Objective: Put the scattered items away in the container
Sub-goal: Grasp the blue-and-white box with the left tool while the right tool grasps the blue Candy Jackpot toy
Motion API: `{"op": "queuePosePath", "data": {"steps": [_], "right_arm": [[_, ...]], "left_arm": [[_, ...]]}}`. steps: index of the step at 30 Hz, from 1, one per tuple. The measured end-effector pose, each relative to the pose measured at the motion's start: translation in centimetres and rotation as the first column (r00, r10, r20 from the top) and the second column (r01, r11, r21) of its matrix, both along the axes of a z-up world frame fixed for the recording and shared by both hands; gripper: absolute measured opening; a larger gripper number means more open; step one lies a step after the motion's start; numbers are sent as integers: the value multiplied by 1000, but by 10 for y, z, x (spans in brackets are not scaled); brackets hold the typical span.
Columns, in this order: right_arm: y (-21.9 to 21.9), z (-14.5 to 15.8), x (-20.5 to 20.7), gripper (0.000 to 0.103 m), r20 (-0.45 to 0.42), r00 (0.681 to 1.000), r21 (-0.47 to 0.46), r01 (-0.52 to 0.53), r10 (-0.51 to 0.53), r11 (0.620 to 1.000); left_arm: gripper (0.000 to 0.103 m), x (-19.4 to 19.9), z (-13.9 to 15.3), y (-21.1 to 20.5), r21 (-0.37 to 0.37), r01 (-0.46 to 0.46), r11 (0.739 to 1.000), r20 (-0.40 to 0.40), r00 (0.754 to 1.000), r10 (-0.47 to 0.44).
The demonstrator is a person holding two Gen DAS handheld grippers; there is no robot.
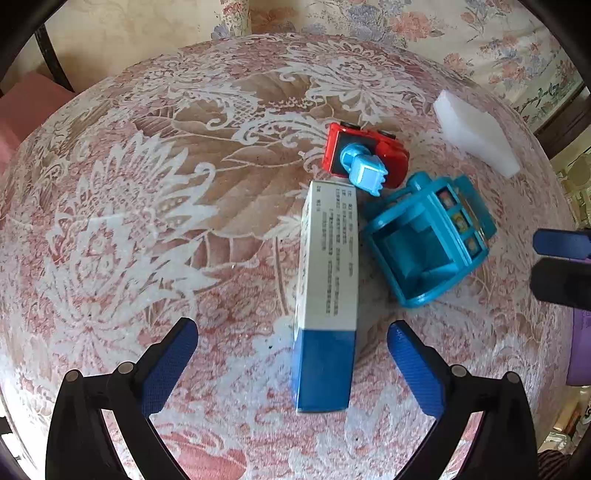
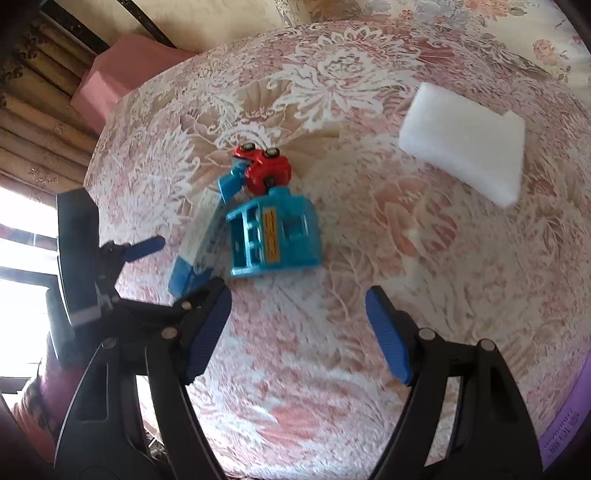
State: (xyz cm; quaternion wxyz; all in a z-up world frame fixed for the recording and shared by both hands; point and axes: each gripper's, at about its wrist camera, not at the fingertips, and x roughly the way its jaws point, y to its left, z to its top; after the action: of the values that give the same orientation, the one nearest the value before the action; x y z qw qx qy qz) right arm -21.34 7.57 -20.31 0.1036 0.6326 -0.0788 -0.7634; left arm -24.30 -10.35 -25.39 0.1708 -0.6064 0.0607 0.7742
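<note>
We've got both grippers, left point(image 1: 291, 365) and right point(image 2: 297, 332), spread wide and holding nothing above the box point(image 1: 325, 295), teal toy point(image 1: 428, 236) and sponge point(image 2: 465, 144).

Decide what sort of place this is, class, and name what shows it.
Probably a home living or dining room: a round table with a lace cloth, floral upholstery behind it, and toys scattered on top.
</note>
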Motion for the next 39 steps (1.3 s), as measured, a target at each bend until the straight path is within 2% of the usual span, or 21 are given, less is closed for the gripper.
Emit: {"op": "queuePosePath", "data": {"steps": [6, 13, 28, 39], "right_arm": [[-17, -8, -22, 77, -9, 999, 30, -47, 47, 998], [-36, -26, -34, 79, 32, 994, 39, -105, 104, 994], [-61, -57, -46, 79, 83, 990, 149, -126, 114, 981], [-59, -61, -45, 80, 74, 991, 139, -121, 112, 983]], "left_arm": [[103, -5, -4, 6, 0, 21, 1000, -2, 1000, -21], [103, -3, -5, 6, -28, 43, 999, -14, 999, -43], [103, 2, -6, -4, -65, 65, 996, -32, 997, -67], [103, -9, -4, -16, -62, 39, 997, -43, 998, -42]]}}
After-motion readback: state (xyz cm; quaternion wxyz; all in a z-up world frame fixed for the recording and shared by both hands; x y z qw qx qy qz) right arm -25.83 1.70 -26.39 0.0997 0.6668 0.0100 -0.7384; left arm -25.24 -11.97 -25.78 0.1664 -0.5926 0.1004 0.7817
